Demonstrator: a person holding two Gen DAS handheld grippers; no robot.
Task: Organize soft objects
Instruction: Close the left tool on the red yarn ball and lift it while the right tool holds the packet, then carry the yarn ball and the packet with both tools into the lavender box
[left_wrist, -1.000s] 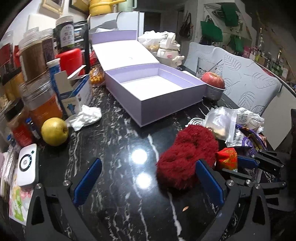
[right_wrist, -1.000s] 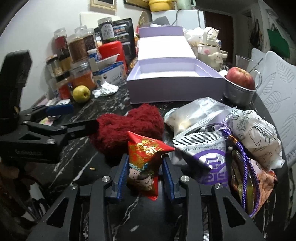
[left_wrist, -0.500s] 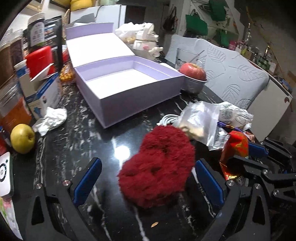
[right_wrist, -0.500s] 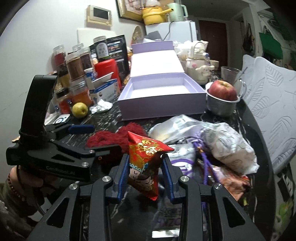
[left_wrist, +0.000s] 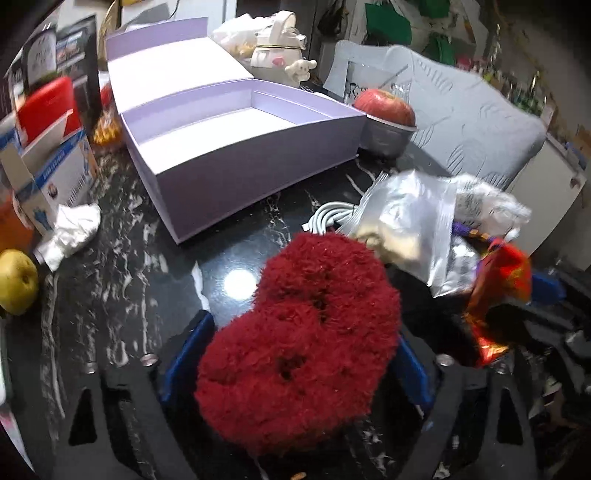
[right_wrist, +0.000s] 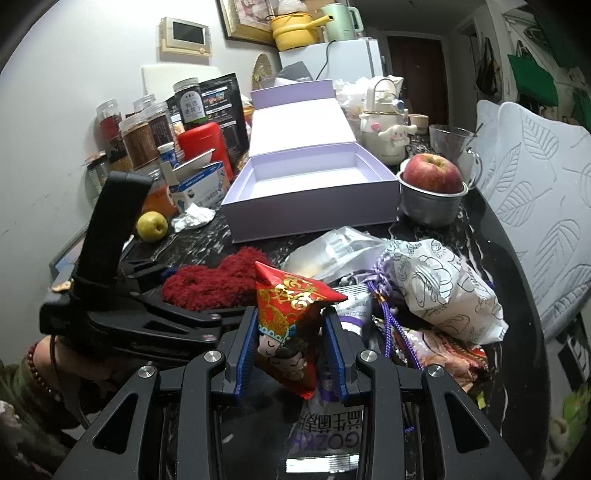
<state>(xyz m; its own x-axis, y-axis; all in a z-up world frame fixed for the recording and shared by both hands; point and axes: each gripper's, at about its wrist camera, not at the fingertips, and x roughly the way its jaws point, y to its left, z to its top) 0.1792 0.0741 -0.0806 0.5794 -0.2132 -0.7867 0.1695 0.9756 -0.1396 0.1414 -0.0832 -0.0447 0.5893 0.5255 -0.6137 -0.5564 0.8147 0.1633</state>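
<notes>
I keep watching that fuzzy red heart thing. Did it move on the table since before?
Cannot tell. In the left wrist view the red fuzzy heart now sits between the left gripper fingers, but the camera moved; its gap to the purple box looks similar.

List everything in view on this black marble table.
red fluffy plush: one, red, front of black marble table
red-gold printed foil packet: one, red, in right jaws
open lilac cardboard box: one, lilac, table centre
red apple: one, red, in metal bowl beside box
yellow round fruit: one, yellow, left of box
crumpled white tissue: one, white, beside fruit
clear plastic zip bag: one, clear, behind plush
lidded jars: several, brown contents, along wall
left gripper: one, black, jaws just closing, plush between, pads touching
right gripper: one, black, jaws shut on packet
</notes>
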